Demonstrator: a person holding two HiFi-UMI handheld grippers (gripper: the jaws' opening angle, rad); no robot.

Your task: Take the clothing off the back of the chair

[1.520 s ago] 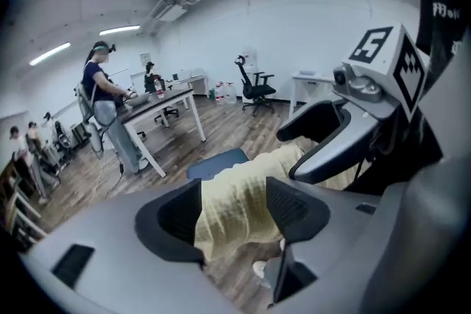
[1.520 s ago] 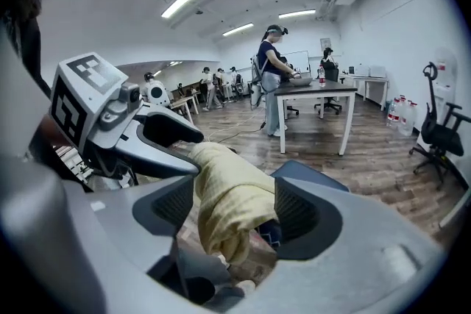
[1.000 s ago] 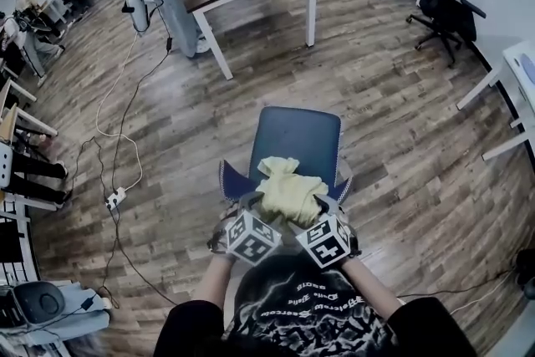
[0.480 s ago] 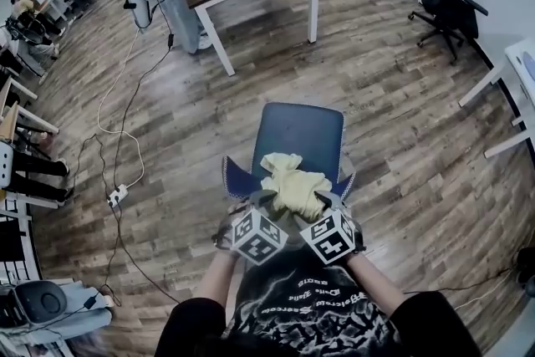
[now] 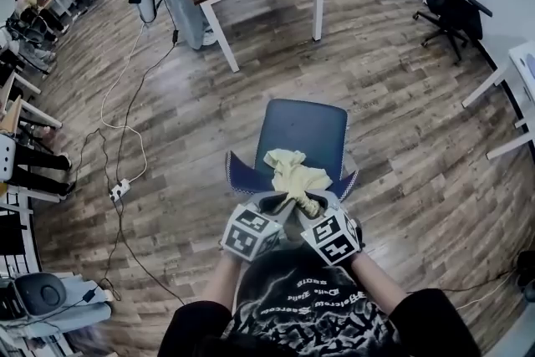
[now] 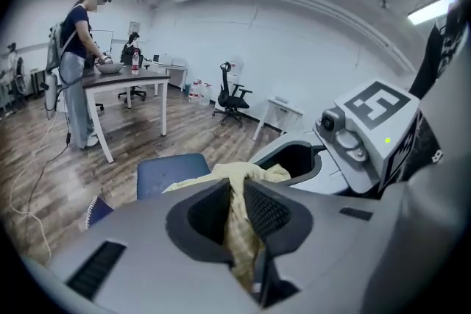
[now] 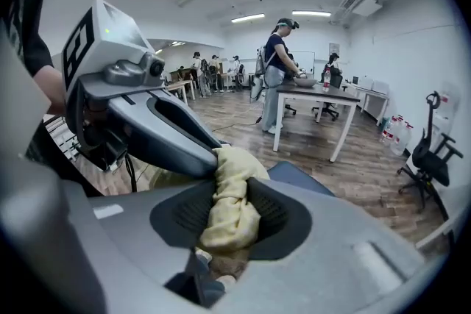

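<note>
Jaws just closing, left hand-held gripper [image 6: 234, 191] and right hand-held gripper [image 7: 229, 191] pinch yellow clothing [image 5: 292, 169], seemingly above chair [image 5: 305, 125].

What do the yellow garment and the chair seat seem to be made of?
Garment: soft, matte cloth, perhaps cotton knit; it crumples into loose folds.
Chair seat: smooth dark blue, probably moulded plastic, possibly taut upholstery; flat surface with faint sheen.

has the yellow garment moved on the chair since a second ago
Yes. The yellow garment has gathered inward into a narrower bunch and now covers less of the back of the blue chair.
</note>
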